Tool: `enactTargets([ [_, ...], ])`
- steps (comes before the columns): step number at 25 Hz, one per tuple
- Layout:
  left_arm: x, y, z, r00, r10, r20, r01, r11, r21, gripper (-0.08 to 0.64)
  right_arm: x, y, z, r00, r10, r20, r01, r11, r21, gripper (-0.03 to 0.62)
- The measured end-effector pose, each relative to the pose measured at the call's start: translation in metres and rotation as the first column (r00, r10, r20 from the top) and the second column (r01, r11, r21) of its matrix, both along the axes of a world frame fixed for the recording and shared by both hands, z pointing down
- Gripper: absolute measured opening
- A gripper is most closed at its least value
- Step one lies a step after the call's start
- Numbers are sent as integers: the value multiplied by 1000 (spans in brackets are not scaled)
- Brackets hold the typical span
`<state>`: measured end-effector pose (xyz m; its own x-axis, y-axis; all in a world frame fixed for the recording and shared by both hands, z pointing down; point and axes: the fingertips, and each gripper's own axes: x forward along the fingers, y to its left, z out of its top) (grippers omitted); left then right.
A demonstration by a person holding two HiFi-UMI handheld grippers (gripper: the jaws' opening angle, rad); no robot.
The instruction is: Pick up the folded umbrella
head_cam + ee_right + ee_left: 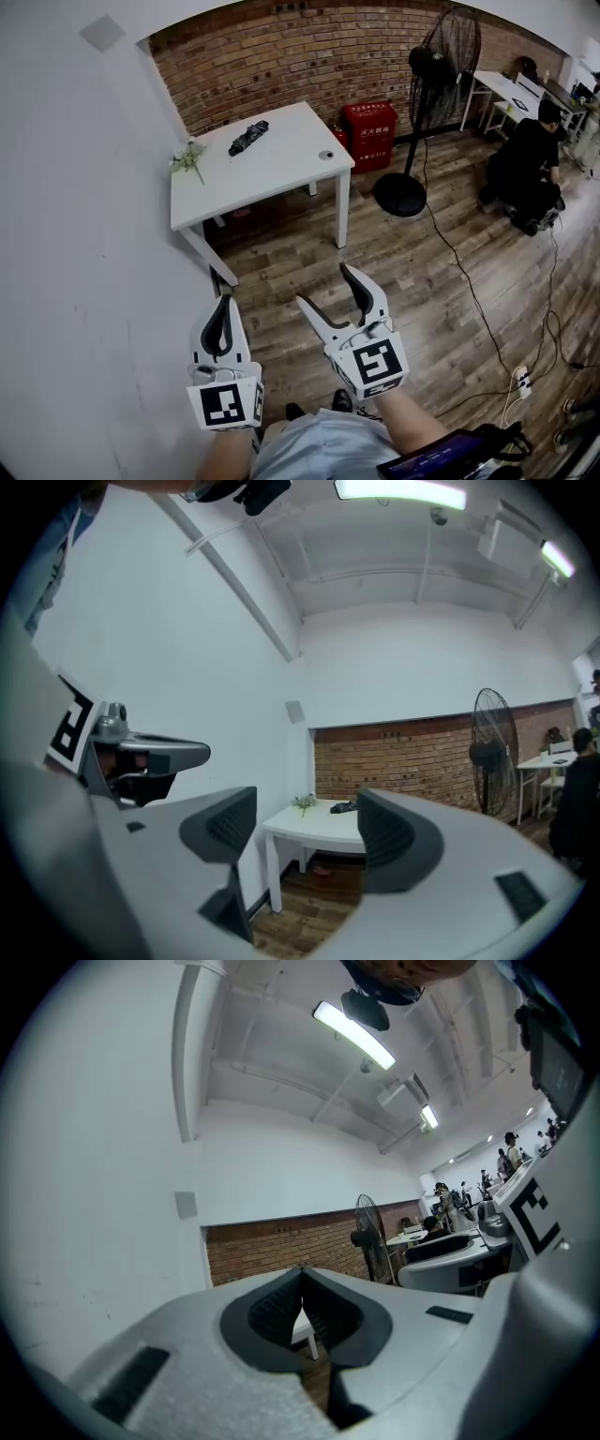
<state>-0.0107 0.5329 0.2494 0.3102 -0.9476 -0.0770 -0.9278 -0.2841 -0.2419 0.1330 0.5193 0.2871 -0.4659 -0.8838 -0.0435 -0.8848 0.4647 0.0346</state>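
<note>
both grippers empty: left gripper (224,302) jaws together, right gripper (323,284) jaws apart; folded umbrella (248,137) lies on white table (281,164).

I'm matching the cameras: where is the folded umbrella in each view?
Head view: folded umbrella upper left of centre, on the white table.
Left gripper view: not in it.
Right gripper view: folded umbrella just below centre, on that table.
Shared landmark: the standing fan.
</note>
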Motion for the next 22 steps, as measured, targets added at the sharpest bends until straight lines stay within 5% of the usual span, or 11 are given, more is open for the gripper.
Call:
enactTargets([
  [7,18,-6,7,1000,-29,12,29,999,-16,6,24,-17,4,1000,1,16,-1,1000,-9,337],
  [22,-32,-95,34,997,-74,-31,72,995,-64,6,-14,-106,27,1000,-13,-19,12,998,-56,336],
])
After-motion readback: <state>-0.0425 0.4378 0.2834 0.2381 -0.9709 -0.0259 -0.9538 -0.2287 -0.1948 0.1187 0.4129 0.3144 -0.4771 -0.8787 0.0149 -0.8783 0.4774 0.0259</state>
